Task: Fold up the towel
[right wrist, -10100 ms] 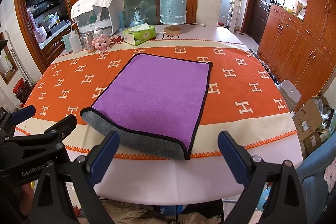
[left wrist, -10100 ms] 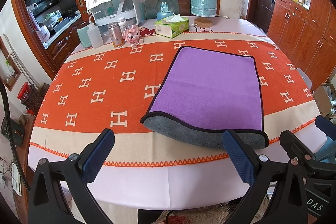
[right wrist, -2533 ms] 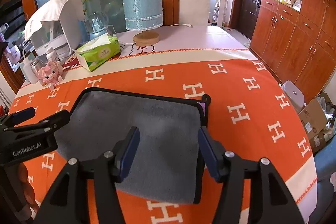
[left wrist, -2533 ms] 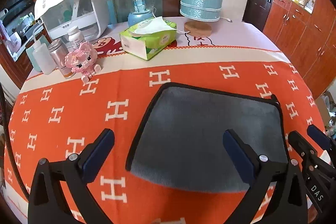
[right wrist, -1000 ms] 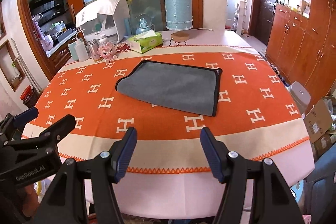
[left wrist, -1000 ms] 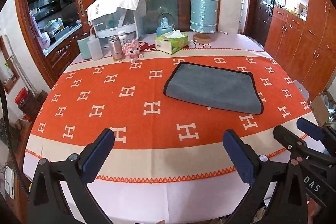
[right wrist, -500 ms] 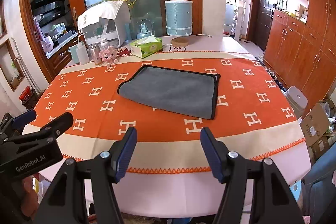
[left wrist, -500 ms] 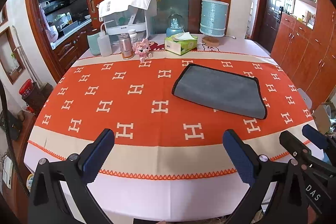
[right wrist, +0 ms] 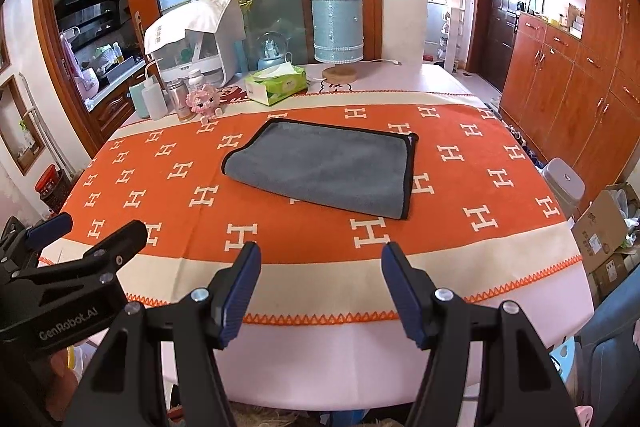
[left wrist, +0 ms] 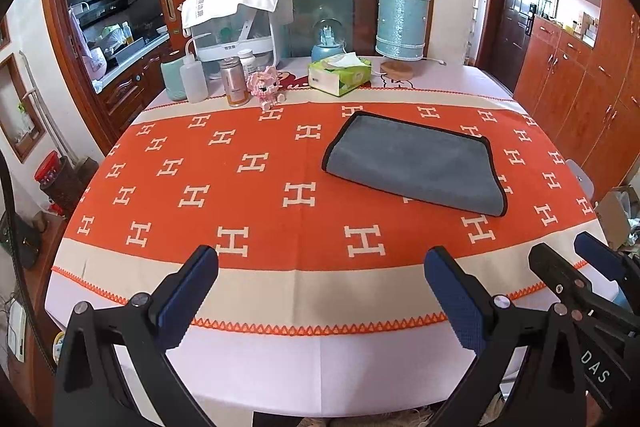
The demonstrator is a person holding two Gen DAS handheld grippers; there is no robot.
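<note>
Grey: the towel [left wrist: 414,165] lies folded in half, grey face up, black-edged, flat on the orange cloth [left wrist: 240,187], toward the table's far right half.
Fold line: the rounded, doubled edge faces the near side; the trimmed edges run along the far side and the right end.
Left gripper [left wrist: 320,291]: wide open, holds nothing, hangs over the near table edge, well apart from the towel.
Right gripper [right wrist: 318,287]: partly open, narrower than the left, holds nothing, also at the near edge and clear of the towel.
Progress: one fold looks done; whether a second is wanted, I cannot tell from the task alone.
Risk, layers: at the right end a thin strip of the lower layer seems to peek past the trim, so the edges may not match; a further fold would carry that offset and show it more.
Risk, grip: a pinch on the top layer only would peel the fold open instead of lifting both layers.
Risk, cloth: the orange cloth is loose fabric; fingers that dig too low could catch it with the towel and drag it, and the clutter with it.
Risk, clutter: tissue box [left wrist: 339,79], pink toy [left wrist: 265,89] and bottles [left wrist: 216,81] stand near the far edge; a long reach or a swung corner could knock them.
</note>
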